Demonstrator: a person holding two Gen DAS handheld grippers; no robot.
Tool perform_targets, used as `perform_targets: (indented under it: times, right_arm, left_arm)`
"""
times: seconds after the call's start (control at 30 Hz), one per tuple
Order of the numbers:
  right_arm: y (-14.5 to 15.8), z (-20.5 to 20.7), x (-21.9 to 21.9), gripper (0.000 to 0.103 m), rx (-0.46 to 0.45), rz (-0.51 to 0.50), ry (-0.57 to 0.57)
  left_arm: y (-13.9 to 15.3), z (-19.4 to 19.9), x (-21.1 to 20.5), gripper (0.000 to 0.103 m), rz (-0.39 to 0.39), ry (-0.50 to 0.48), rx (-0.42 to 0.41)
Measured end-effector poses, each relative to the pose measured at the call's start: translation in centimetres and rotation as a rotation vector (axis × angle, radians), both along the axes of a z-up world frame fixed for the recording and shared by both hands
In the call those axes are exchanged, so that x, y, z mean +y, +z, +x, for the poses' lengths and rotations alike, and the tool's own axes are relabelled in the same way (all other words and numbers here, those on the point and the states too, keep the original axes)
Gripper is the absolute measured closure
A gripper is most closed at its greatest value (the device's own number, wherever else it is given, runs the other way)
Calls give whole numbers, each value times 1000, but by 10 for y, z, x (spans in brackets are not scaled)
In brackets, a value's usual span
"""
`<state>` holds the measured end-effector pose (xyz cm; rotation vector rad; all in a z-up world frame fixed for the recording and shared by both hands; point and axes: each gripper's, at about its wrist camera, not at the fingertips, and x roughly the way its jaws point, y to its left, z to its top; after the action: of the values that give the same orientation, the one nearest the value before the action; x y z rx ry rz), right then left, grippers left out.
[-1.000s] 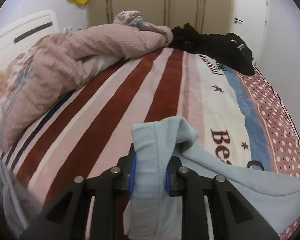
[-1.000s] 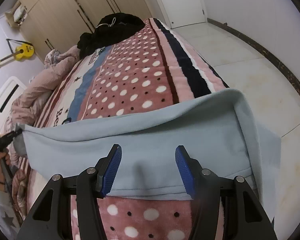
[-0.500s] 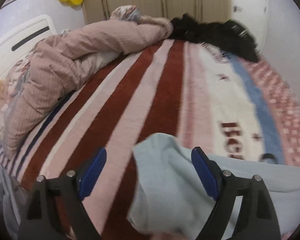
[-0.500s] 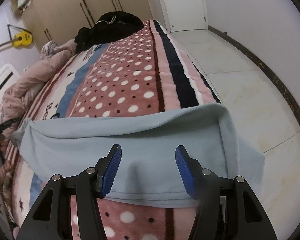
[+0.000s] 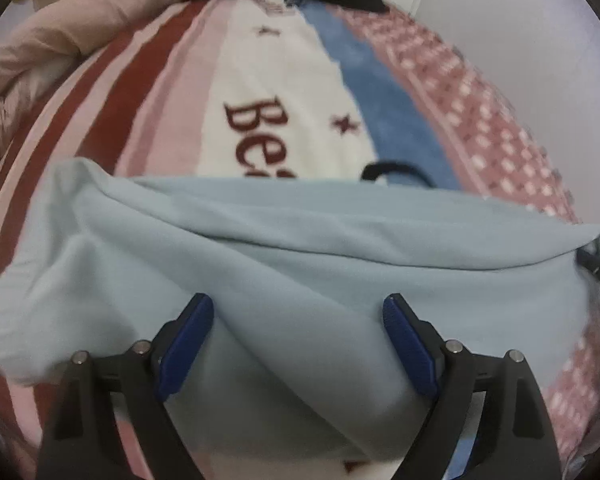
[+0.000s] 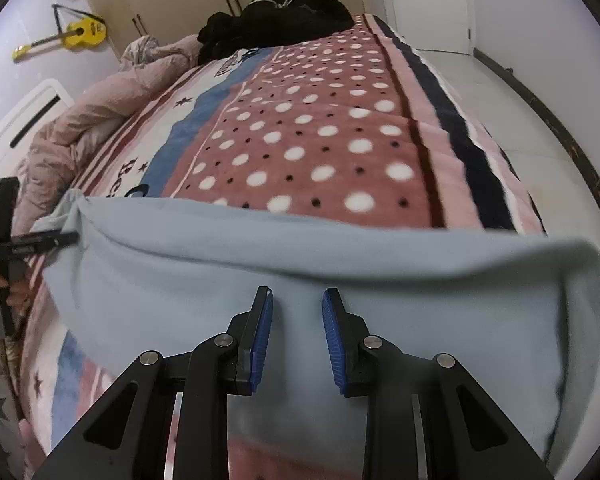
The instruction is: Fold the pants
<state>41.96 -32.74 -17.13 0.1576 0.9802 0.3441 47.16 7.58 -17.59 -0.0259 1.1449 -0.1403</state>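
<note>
Pale blue pants (image 5: 300, 264) lie spread across the bed's patterned blanket (image 5: 284, 92), directly under and ahead of both my jaws. My left gripper (image 5: 298, 316) stands wide open over the cloth, gripping nothing, a raised fold running between its blue pads (image 5: 186, 344). My right gripper (image 6: 297, 300) is closing, cloth between its pads (image 6: 260, 340) though not yet pinched. Beyond my jaws sit a black heap of clothes (image 6: 276, 12) and a pink quilt (image 6: 100, 112).
</note>
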Motion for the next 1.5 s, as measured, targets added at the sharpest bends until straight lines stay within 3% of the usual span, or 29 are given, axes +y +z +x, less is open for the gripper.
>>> perform_targets:
  times: [0.17, 0.27, 0.4, 0.57, 0.63, 0.7, 0.77, 0.87, 1.03, 1.13, 1.27, 1.4, 1.5]
  right_arm:
    - [1, 23, 4, 82, -21, 0, -22]
    - [1, 43, -6, 85, -4, 51, -90]
    - [-2, 63, -22, 83, 13, 29, -190]
    - [11, 51, -22, 80, -5, 32, -158]
    - [19, 36, -22, 80, -22, 27, -144]
    - [24, 22, -24, 80, -31, 33, -131]
    - [27, 8, -25, 80, -30, 53, -112]
    - [26, -11, -16, 79, -26, 63, -70]
    - [21, -23, 8, 79, -15, 88, -20]
    - [23, -28, 17, 79, -21, 110, -2]
    - [24, -31, 22, 79, -19, 111, 11]
    - [22, -32, 23, 79, -5, 110, 20]
    - [26, -35, 17, 79, -23, 104, 19]
  left_arm:
    - [-1, 18, -6, 15, 10, 15, -33]
    - [4, 29, -5, 15, 35, 32, -91]
    - [1, 47, 4, 15, 84, 97, -137]
    - [22, 39, 23, 15, 63, 123, -221]
    - [27, 30, 30, 14, 61, 92, -182]
    - [20, 23, 37, 14, -7, -2, -30]
    - [13, 12, 39, 14, -1, -35, 29]
    - [4, 4, 42, 14, 51, -47, 18]
    - [-5, 32, 41, 13, 10, 37, -22]
    - [-11, 57, 29, 6, 92, 43, -43]
    - [4, 82, 31, 7, 166, 121, -164]
    - [12, 89, 50, 7, 123, 195, -129]
    - [27, 64, 52, 7, 99, 156, -164]
